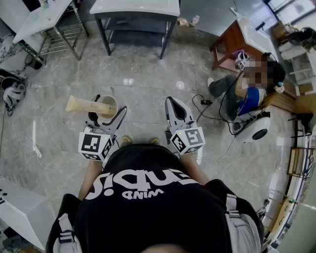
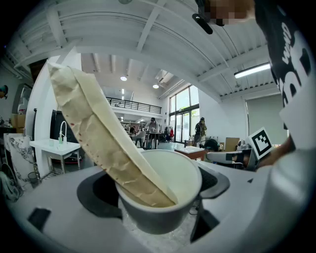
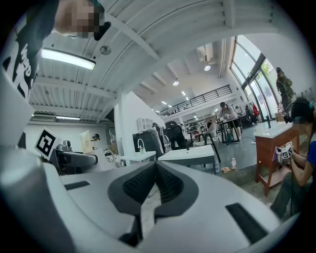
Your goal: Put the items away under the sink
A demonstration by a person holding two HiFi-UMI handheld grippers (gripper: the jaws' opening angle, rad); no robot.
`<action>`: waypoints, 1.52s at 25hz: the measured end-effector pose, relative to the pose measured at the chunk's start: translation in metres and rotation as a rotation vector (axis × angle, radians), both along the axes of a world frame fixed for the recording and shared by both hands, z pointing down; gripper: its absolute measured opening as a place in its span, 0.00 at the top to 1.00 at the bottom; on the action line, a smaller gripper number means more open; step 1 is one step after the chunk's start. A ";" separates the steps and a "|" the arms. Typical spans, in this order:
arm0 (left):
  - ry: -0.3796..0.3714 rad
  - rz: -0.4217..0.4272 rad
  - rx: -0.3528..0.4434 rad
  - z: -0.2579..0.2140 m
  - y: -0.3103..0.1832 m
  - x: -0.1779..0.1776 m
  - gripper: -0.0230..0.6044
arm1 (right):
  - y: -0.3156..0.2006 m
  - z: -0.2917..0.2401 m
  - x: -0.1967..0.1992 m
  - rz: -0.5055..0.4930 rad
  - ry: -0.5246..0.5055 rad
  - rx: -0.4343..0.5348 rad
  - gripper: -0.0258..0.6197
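My left gripper is shut on a white cup, gripping it between both jaws. A long beige packet stands tilted in the cup and sticks out to the left. My right gripper is held beside it at the same height, shut with its black pads touching and nothing between them. Both are held in front of my body over the grey tiled floor.
A white table on dark legs stands straight ahead, a metal-framed table at the far left. A person sits on the floor at the right by a wooden table, with cables trailing towards me.
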State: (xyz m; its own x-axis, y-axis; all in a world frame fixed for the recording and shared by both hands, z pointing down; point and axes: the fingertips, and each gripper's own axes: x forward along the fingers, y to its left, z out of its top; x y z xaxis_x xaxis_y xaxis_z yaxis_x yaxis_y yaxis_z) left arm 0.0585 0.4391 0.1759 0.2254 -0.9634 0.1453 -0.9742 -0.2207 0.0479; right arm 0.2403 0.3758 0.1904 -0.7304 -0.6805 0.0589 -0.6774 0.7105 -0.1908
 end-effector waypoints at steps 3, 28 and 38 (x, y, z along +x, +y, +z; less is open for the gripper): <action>-0.007 0.002 0.002 -0.001 0.001 -0.004 0.24 | 0.001 -0.003 -0.004 -0.001 -0.012 0.007 0.93; -0.038 0.152 0.001 0.015 0.021 -0.054 0.24 | 0.041 0.011 -0.073 0.042 -0.034 -0.025 0.93; -0.036 0.156 -0.001 0.014 -0.015 -0.076 0.24 | 0.004 0.015 -0.091 0.051 -0.030 -0.031 0.93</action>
State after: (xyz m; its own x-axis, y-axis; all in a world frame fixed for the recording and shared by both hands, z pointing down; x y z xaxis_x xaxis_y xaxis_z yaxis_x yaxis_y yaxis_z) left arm -0.0178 0.4240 0.1899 0.3670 -0.9170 0.1564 -0.9291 -0.3695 0.0140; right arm 0.1494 0.3799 0.2051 -0.6964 -0.7152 0.0596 -0.7064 0.6684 -0.2331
